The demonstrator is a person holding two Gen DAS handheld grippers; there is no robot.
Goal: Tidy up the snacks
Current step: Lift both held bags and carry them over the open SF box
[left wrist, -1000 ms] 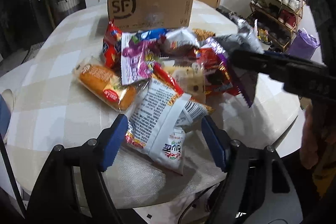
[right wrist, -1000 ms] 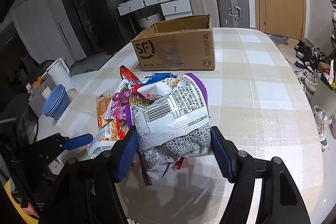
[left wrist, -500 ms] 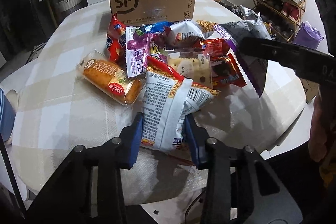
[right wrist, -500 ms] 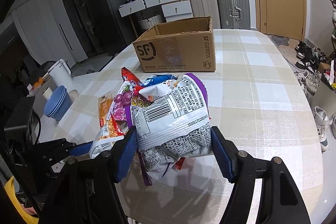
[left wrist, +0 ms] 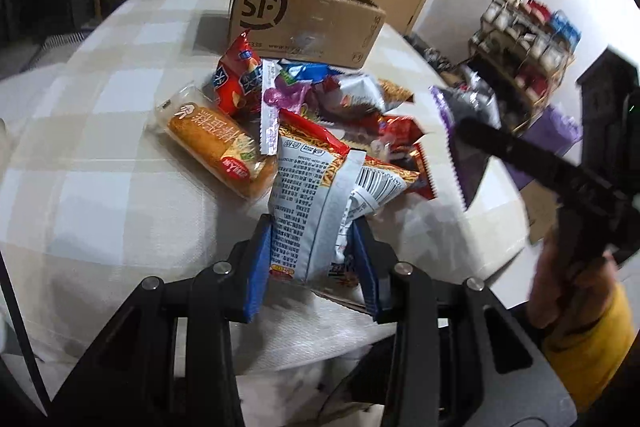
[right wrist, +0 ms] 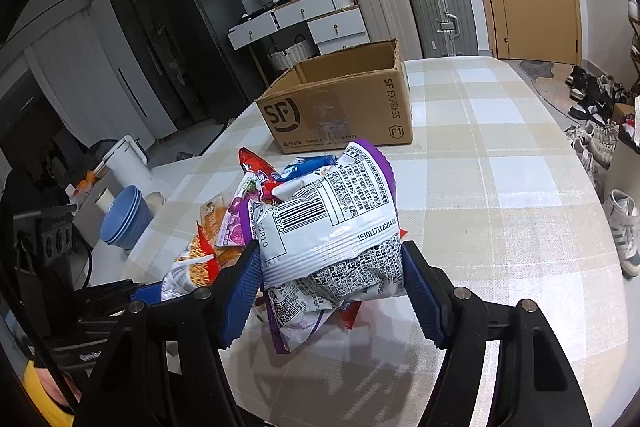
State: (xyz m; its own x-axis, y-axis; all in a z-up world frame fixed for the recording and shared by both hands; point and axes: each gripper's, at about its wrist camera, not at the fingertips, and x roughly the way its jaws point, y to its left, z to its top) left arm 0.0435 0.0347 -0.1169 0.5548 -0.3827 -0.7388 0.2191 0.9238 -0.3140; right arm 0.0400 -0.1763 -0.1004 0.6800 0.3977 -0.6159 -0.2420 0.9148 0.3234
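Note:
A pile of snack packets lies on the checked tablecloth before an open SF cardboard box (left wrist: 304, 15), also in the right wrist view (right wrist: 340, 107). My left gripper (left wrist: 312, 259) is shut on a white noodle snack bag (left wrist: 320, 195) and holds it tilted up at the near edge of the pile. My right gripper (right wrist: 332, 287) is shut on a white and purple chip bag (right wrist: 328, 227), held above the table; that bag also shows in the left wrist view (left wrist: 460, 131). An orange bread packet (left wrist: 216, 143) and a red packet (left wrist: 236, 83) lie to the left.
The table's front edge (left wrist: 280, 339) is close below my left gripper. Stacked blue bowls (right wrist: 124, 219) and a white kettle (right wrist: 128, 163) stand off the table's left side. Suitcases (right wrist: 412, 11) and drawers stand behind the box. Shoes lie on the floor to the right (right wrist: 592, 139).
My left gripper has closed on the white noodle bag and lifted it, with the camera moving closer to the pile. My right gripper still holds the purple chip bag, little moved.

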